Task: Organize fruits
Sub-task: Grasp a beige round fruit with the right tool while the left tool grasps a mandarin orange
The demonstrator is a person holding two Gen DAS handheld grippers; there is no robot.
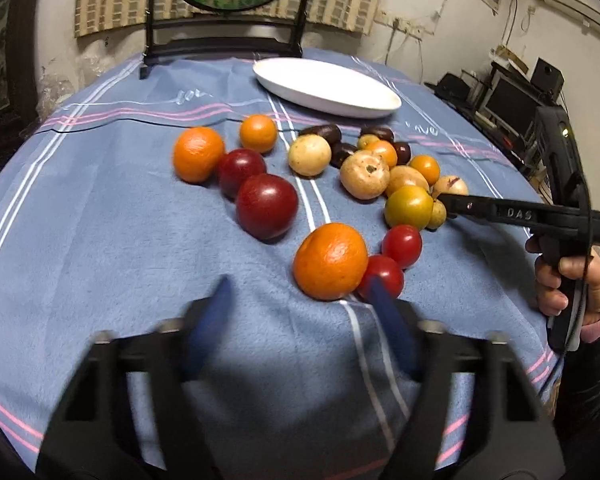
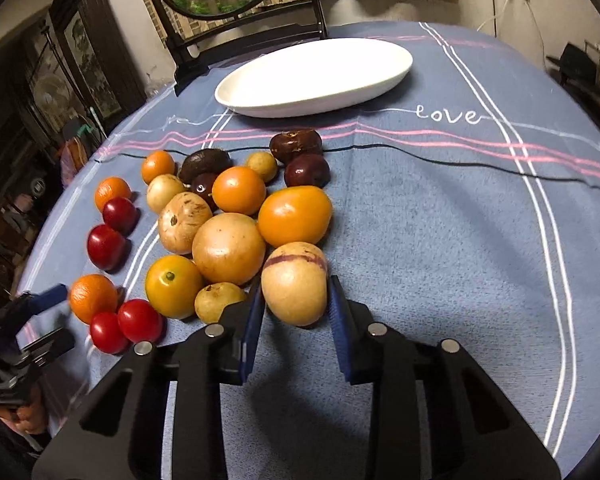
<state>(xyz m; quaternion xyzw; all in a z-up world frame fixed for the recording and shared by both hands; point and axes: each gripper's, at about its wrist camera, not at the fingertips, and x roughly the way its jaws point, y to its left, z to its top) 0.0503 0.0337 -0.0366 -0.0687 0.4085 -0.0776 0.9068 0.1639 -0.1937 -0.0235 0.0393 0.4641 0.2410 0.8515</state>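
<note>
our right gripper (image 2: 296, 304) clasps a pale fruit with a purple stripe (image 2: 294, 282), our left gripper (image 1: 300, 292) stands apart beside an orange (image 1: 330, 261).

in the right wrist view our blue fingers (image 2: 255, 312) sit on either side of the striped fruit, the pads against its flanks at the near edge of the fruit cluster on the blue tablecloth (image 2: 440, 240). in the left wrist view our left fingers (image 1: 384, 304) are blurred and stand apart with only cloth between them; the right one lies over a red tomato (image 1: 382, 276) just beside the orange, and we cannot tell whether it touches either. the white oval dish (image 2: 316, 76) lies beyond the fruit, well apart from both grippers. a hand (image 1: 568, 284) holds the right gripper's handle.
</note>
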